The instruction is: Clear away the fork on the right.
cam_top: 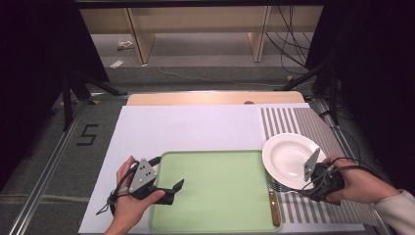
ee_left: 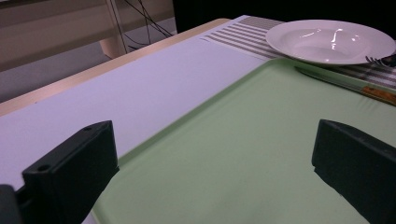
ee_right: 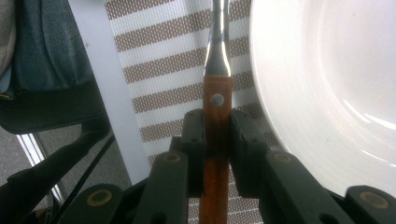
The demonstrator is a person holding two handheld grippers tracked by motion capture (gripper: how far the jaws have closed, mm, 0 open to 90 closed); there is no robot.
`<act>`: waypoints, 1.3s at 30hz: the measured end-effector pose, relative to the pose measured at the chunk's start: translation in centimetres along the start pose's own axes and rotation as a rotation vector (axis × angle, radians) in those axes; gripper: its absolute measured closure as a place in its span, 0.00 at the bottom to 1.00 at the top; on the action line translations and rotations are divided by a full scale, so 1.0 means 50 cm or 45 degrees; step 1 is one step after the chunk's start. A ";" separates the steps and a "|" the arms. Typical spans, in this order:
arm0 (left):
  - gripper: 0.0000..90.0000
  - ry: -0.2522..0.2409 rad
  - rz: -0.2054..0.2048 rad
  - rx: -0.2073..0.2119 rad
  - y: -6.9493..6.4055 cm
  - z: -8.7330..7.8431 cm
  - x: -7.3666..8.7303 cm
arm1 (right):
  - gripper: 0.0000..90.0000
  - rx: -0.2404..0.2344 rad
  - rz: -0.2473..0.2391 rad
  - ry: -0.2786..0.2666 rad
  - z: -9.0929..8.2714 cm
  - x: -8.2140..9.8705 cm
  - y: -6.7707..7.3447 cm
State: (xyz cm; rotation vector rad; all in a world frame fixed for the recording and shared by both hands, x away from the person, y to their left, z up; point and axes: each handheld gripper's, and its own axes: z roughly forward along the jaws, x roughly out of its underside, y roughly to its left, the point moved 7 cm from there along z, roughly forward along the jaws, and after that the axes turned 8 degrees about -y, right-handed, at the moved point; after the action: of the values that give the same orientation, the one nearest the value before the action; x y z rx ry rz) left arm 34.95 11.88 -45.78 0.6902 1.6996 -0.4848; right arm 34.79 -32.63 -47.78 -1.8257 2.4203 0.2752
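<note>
Fork point(ee_right: 217, 140), with a wooden handle and metal neck, sits pinched between the jaws of the right hand-held gripper point(ee_right: 217, 154); in the right gripper view its handle runs straight up toward 12 o'clock over the striped mat point(ee_right: 159, 70), just beside the plate rim. In the high view the right hand-held gripper point(cam_top: 320, 180) is at about 4 o'clock on the bench point(cam_top: 195, 125), and the fork tines point(cam_top: 278, 186) poke out under the plate's near edge. White plate point(cam_top: 292, 155) lies on the striped mat point(cam_top: 293, 120) at 3 o'clock of the tray. Green tray point(cam_top: 215, 188) lies at 6 o'clock on the white sheet; a knife point(cam_top: 273, 205) with a wooden handle rests along its right rim. Left hand-held gripper point(cam_top: 169, 192) hovers over the tray's left edge at about 8 o'clock, its jaws spread wide with nothing between them, as the left gripper view shows over the green tray point(ee_left: 243, 154).
</note>
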 end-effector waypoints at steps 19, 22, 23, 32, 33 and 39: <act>0.00 -0.003 0.003 0.000 -0.001 -0.001 -0.001 | 0.86 0.001 0.074 -0.017 -0.008 -0.049 -0.001; 0.00 -0.003 0.003 -0.001 0.000 -0.001 -0.001 | 0.86 -0.001 0.070 -0.027 -0.008 -0.055 -0.003; 0.00 -0.003 0.003 -0.002 0.000 -0.001 -0.001 | 0.86 -0.003 0.077 -0.025 -0.009 -0.057 -0.003; 0.00 -0.004 0.004 -0.003 0.000 -0.001 -0.002 | 0.86 0.008 0.093 -0.028 -0.009 -0.073 -0.005; 0.00 -0.003 0.003 -0.003 0.000 -0.001 -0.001 | 0.86 0.007 0.088 -0.036 -0.008 -0.075 -0.006; 0.00 -0.002 0.002 -0.002 0.000 0.000 -0.001 | 0.86 0.000 0.110 -0.036 -0.008 -0.089 -0.006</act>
State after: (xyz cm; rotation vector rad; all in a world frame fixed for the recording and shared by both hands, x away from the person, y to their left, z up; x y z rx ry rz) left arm 34.94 11.88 -45.73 0.6900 1.6973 -0.4826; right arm 36.32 -28.61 -46.59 -1.7080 2.4834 0.3055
